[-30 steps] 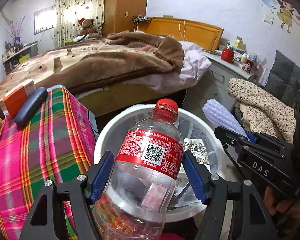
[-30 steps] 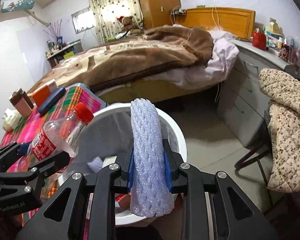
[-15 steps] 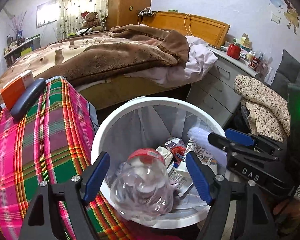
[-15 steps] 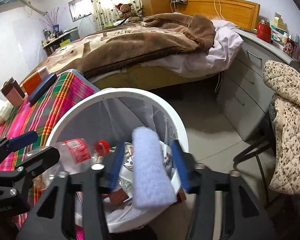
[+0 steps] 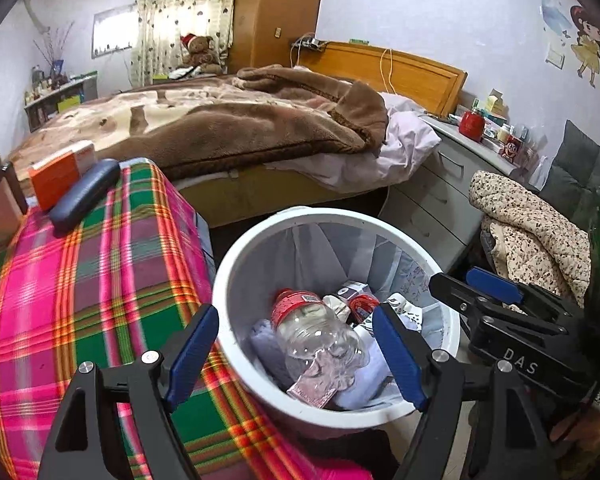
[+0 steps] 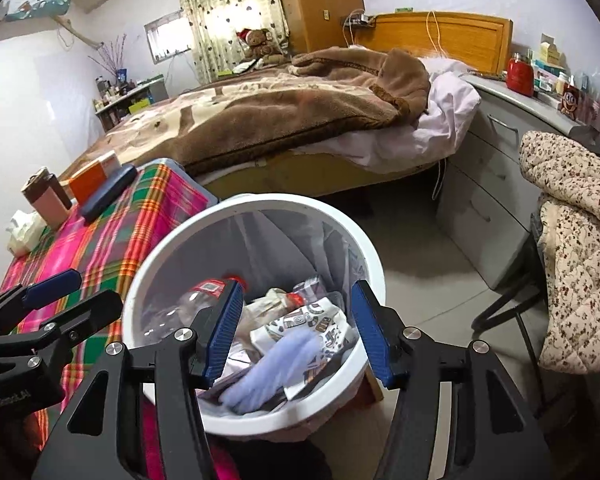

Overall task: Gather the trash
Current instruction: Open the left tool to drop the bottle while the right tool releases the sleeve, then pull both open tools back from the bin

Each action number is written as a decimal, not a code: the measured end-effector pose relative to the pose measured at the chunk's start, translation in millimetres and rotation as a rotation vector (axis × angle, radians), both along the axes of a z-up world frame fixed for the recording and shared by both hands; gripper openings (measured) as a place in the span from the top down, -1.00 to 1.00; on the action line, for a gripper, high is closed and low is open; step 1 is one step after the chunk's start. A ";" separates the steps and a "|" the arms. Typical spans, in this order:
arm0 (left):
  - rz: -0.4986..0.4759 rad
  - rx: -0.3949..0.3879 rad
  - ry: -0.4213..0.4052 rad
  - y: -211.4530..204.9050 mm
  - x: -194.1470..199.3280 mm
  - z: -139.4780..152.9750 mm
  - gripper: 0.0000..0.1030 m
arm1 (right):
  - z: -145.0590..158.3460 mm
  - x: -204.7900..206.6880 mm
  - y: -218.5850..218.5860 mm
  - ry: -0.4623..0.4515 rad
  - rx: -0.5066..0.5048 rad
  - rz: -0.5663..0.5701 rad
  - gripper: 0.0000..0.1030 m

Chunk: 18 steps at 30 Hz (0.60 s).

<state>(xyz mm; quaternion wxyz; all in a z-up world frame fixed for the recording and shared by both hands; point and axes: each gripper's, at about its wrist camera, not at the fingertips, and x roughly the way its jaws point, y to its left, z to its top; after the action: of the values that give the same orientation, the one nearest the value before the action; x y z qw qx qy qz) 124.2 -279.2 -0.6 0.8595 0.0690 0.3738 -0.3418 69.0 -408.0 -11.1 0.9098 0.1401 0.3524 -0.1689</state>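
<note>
Brown blanket (image 5: 228,128) covers the bed (image 5: 284,192), which fills the upper centre of both frames, with a wooden headboard (image 5: 412,72) behind it at upper right. Grey drawers (image 5: 440,196) stand at the right of the bed, and a floral quilted garment (image 6: 576,248) hangs at the right edge of the right wrist view.

Plaid tablecloth (image 5: 80,292) occupies the lower left of the left wrist view. At its upper left lie an orange box (image 5: 60,178) and, just beside it, a dark case (image 5: 86,194).

My white trash bin (image 5: 236,280) sits at lower centre in both frames, lined with a pale bag and standing against the edge of the plaid cloth. Inside it the clear plastic bottle (image 5: 320,332) with red cap and red label lies on its side, cap toward the upper left. The lavender foam sleeve (image 6: 268,372) lies among the wrappers (image 6: 308,324) in the bin, partly under the bottle in the left wrist view.

My left gripper (image 5: 296,356) hovers over the near rim of the bin, its blue pads (image 5: 192,352) spread wide with nothing between them. My right gripper (image 6: 296,336) is likewise spread wide and empty, above the bin contents. In the left wrist view it appears at the lower right; in the right wrist view the left one appears at the lower left.
</note>
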 end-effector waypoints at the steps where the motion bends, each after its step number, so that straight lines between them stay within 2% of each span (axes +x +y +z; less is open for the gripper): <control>1: 0.001 -0.009 0.001 3.4 -2.3 2.0 -0.53 | 1.1 -0.7 2.1 -0.006 -0.002 0.000 -0.12; 10: 0.084 -0.043 -0.075 43.4 -32.0 23.5 -0.53 | 22.4 -28.5 32.0 -0.115 -0.060 0.007 -0.12; 18: 0.191 -0.006 -0.197 72.9 -66.5 33.6 -0.53 | 26.1 -47.6 58.1 -0.176 -0.125 0.017 -0.12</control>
<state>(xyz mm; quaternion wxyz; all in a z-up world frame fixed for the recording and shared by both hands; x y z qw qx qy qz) 57.7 -206.2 33.0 0.9208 0.0636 0.2916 -0.2511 21.4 -350.0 15.0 0.9455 0.0944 0.2611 -0.1701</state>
